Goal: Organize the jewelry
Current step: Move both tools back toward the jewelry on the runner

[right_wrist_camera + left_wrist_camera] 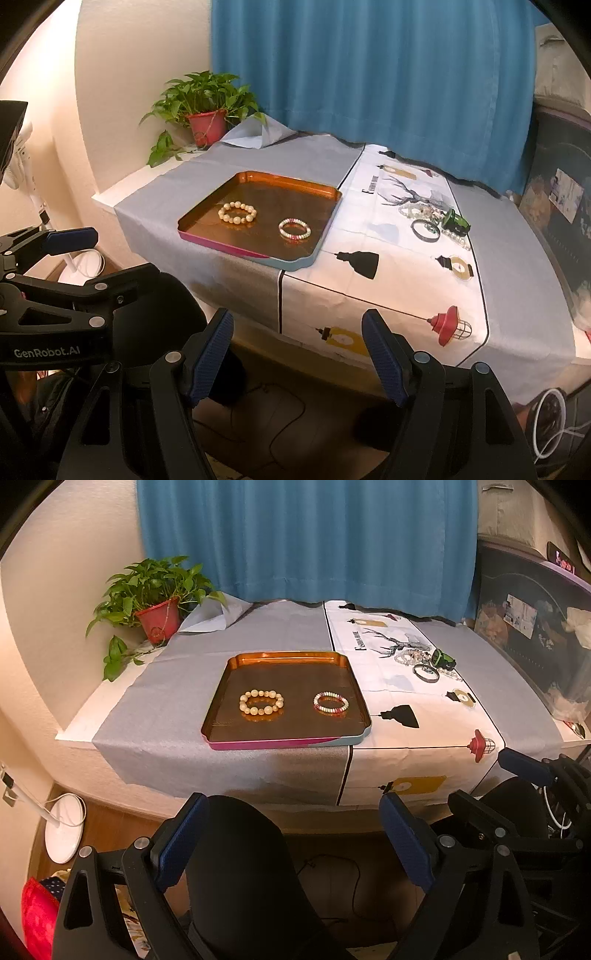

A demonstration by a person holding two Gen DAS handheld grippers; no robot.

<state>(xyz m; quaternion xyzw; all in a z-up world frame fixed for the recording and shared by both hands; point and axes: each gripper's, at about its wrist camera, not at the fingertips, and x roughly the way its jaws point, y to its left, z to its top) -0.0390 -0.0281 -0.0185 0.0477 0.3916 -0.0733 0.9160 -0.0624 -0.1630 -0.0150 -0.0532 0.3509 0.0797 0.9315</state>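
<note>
While both grippers hang low before the table's front edge, nothing is between their jaws. Biggest thing is the blue curtain [306,539] behind, then the table [155,716] w/ a grey cloth and, on its right part, a white printed cloth [388,266] showing lamps and a deer. On the grey side lies the orange tray [286,657], its pink front edge near the table edge. At the back left corner stands a plant in a red pot [157,622], leaves hanging over the side.

Left gripper [291,845] has jaws wide apart, blue pads facing each other, empty; a dark round shape is seen below between the fingers, I cannot tell what it is. Right gripper [297,354] is also open, a bit narrower, holding nothing.

Inside the tray are 2 bracelets, apart from each other: cream bead bracelet [261,702] at left-centre, and pink-white bead bracelet [331,702] to the right of it, near the tray's right wall.

On the white cloth, far right, the other jewelry pile [428,662] sits: pale bead strings, a dark bangle [426,672], and a small green-black thing [444,658] touching them.
</note>
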